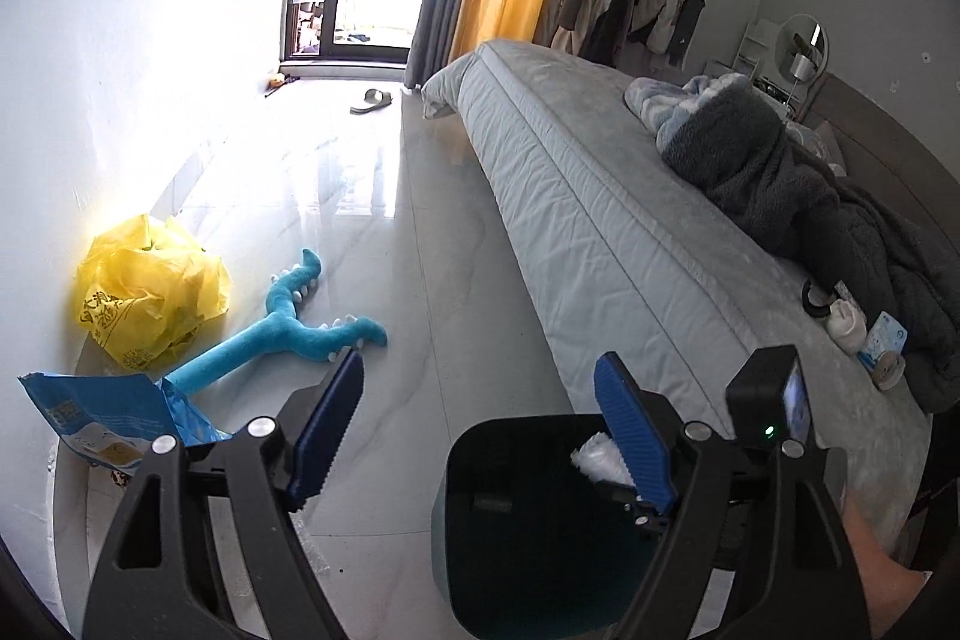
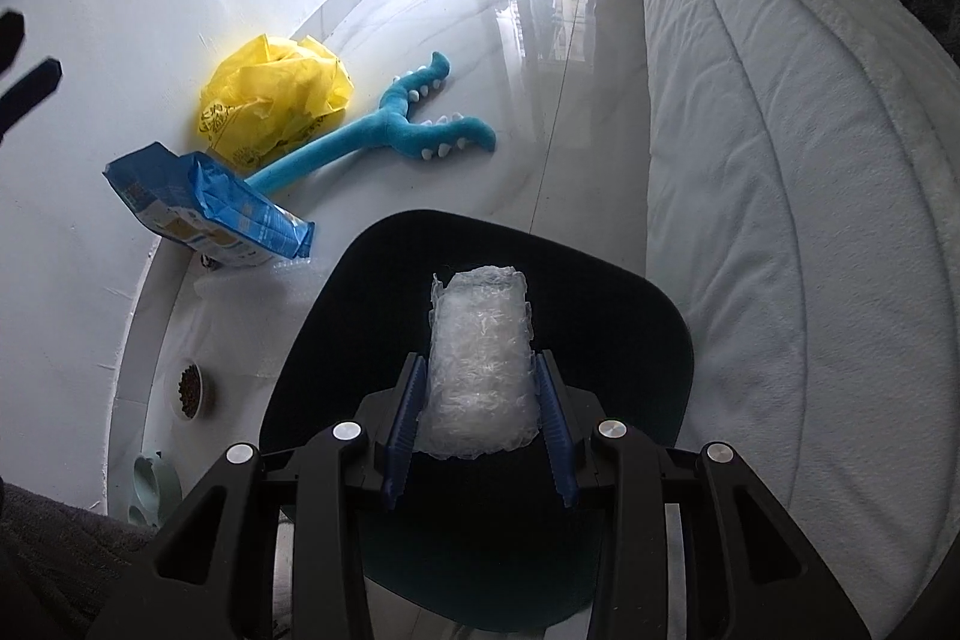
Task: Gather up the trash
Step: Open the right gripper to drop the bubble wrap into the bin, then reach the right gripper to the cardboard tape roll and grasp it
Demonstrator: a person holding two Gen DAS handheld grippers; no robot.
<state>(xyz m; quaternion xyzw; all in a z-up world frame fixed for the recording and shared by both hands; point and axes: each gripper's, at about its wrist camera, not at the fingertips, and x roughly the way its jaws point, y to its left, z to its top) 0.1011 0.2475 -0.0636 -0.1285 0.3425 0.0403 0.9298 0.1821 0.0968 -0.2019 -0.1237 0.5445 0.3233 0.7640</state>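
My right gripper (image 2: 479, 361) is shut on a roll of clear bubble wrap (image 2: 480, 340), held just above the open mouth of the black bin (image 2: 630, 292) on the floor. In the left wrist view the same bin (image 1: 510, 520) sits low in the middle, with the wrap (image 1: 594, 460) showing white over it. My left gripper (image 1: 480, 364) is open with nothing between its blue pads, raised above the floor beside the bin. A crumpled yellow plastic bag (image 1: 150, 292) and a blue packet (image 1: 108, 418) lie against the wall to the left.
A blue plush toy (image 2: 390, 124) lies on the glossy tiles by the bag. The bed (image 1: 600, 220) runs along the right, with a dark blanket (image 1: 780, 184) and small items (image 1: 882, 340) on it. A pet food bowl (image 2: 191, 388) sits by the wall and a slipper (image 1: 372, 100) near the window.
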